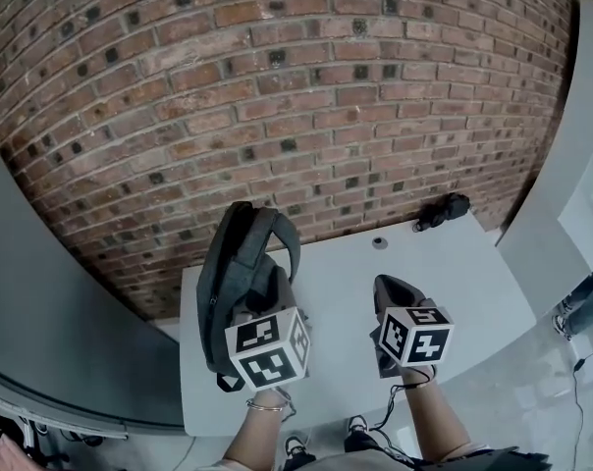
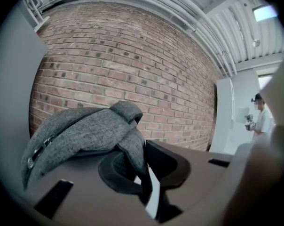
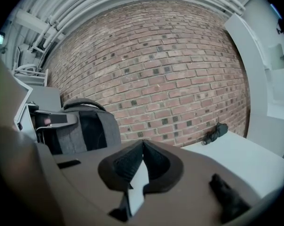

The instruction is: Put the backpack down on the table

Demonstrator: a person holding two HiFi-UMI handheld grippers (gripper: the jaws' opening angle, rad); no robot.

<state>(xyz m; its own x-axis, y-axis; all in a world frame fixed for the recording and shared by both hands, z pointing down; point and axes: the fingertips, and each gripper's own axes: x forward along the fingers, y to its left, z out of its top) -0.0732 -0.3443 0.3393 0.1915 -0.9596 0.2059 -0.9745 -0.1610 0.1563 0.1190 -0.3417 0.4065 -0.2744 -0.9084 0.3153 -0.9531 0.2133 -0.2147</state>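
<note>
**One backpack, two grippers**

On your left gripper the fingers were nearly closed, pinching a strap of the single grey backpack, which stood upright over the counter's left side. Your right gripper's fingers met, empty. One dark bundle lay at the far edge.

Soft, even indoor light; a ceiling lamp glows top right in the left gripper view. The pale counter carries only faint shadows. Edges bow strongly, gripper views vignette black, and their near foreground is blurred.
</note>
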